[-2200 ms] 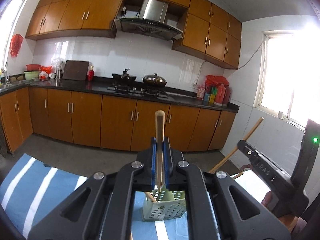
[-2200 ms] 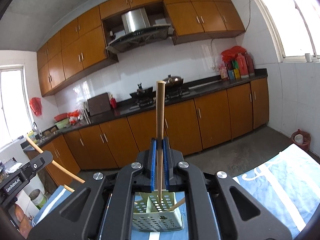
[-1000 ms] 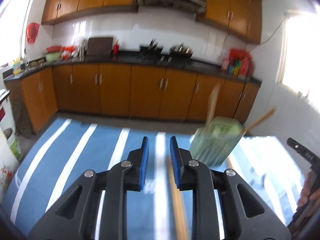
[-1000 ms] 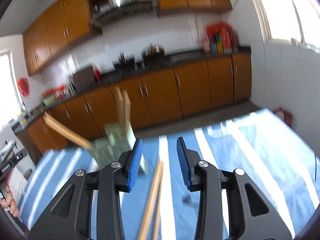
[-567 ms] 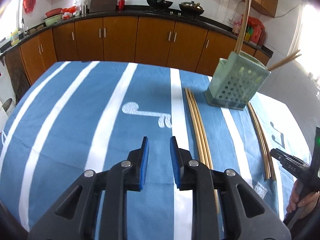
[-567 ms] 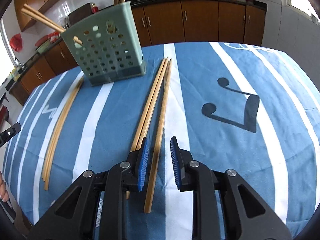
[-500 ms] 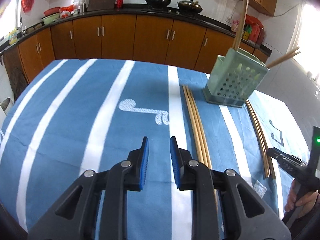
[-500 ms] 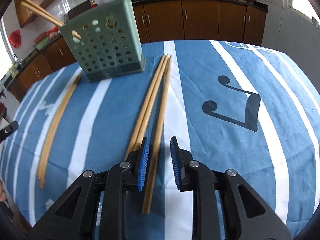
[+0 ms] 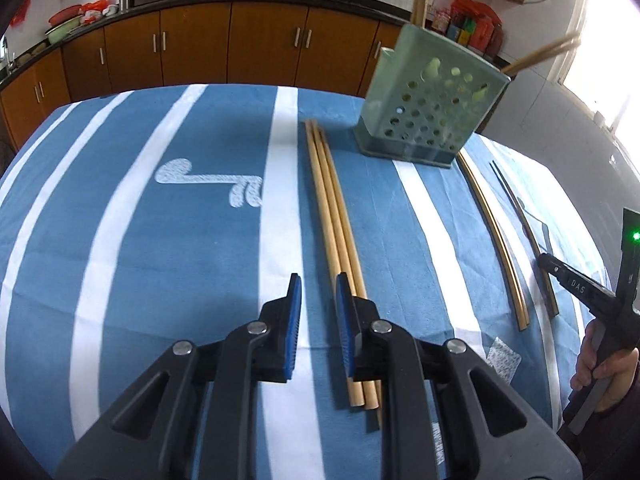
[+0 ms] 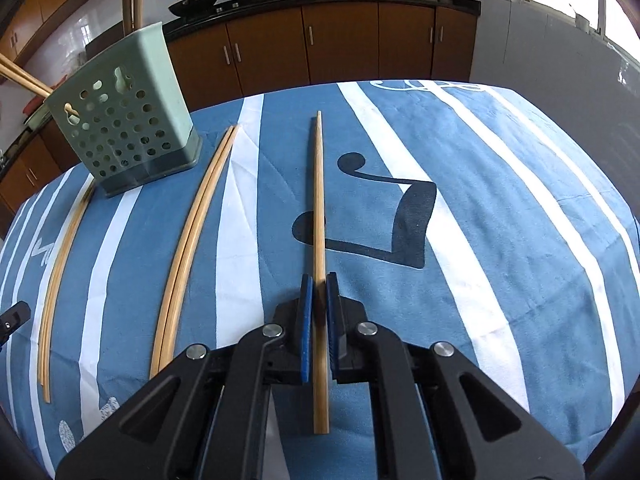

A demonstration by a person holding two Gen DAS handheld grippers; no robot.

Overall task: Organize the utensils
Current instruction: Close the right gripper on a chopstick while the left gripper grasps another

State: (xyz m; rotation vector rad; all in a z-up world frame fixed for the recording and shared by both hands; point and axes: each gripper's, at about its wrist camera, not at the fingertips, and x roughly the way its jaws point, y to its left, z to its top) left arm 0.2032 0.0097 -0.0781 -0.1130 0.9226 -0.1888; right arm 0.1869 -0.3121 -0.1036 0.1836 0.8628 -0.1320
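Note:
A green perforated utensil holder (image 9: 428,116) stands on the blue striped cloth with several chopsticks upright in it; it also shows in the right wrist view (image 10: 124,120). My left gripper (image 9: 318,300) is open, low over the cloth, its right finger beside a bundle of wooden chopsticks (image 9: 336,224). My right gripper (image 10: 319,290) is shut on one wooden chopstick (image 10: 319,200), which points away along the cloth. A pair of chopsticks (image 10: 192,232) lies left of it, beside the holder.
More chopsticks lie at the cloth's right in the left wrist view (image 9: 496,240) and at its far left in the right wrist view (image 10: 60,280). The table (image 10: 520,200) ends ahead, with kitchen cabinets (image 9: 256,48) beyond. The right gripper's handle and hand (image 9: 600,320) show at right.
Both grippers dropped their earlier chopsticks into the holder and came down to the cloth. The right gripper has closed on one chopstick of the group and drawn it aside. The left moved closer to its bundle.

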